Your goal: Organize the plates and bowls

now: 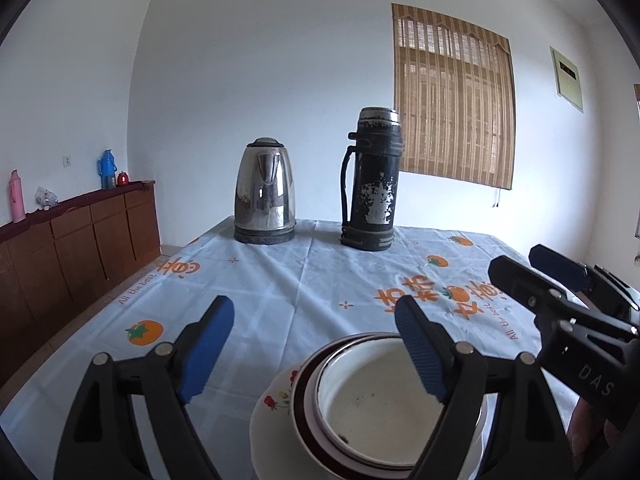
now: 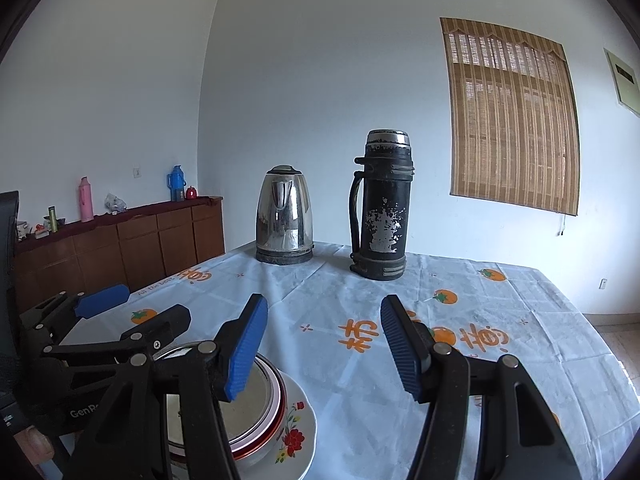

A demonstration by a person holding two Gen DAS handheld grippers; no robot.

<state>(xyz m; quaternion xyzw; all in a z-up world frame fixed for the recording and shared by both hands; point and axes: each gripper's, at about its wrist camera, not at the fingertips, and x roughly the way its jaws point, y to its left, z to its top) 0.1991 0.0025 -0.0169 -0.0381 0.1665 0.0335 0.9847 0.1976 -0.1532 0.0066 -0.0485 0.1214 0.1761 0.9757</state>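
A stack of dishes stands at the near edge of the table: a white enamel bowl (image 1: 376, 396) nested in a red-rimmed bowl (image 1: 308, 392), on a flower-patterned plate (image 1: 272, 412). My left gripper (image 1: 314, 320) hovers just above the stack, open, with nothing between its blue pads; its right finger (image 1: 420, 352) overlaps the bowl's rim in the picture. In the right wrist view the same plate (image 2: 298, 436) and bowls (image 2: 260, 396) sit at lower left. My right gripper (image 2: 324, 312) is open over bare cloth to the right of the stack. Each gripper shows in the other's view: right gripper (image 1: 536, 268), left gripper (image 2: 136, 308).
A steel kettle (image 1: 265, 192) and a worn black thermos (image 1: 372, 184) stand at the table's far end. A pale blue tablecloth (image 1: 304, 280) with orange fruit prints covers the table. A wooden sideboard (image 1: 80, 240) with bottles lines the left wall.
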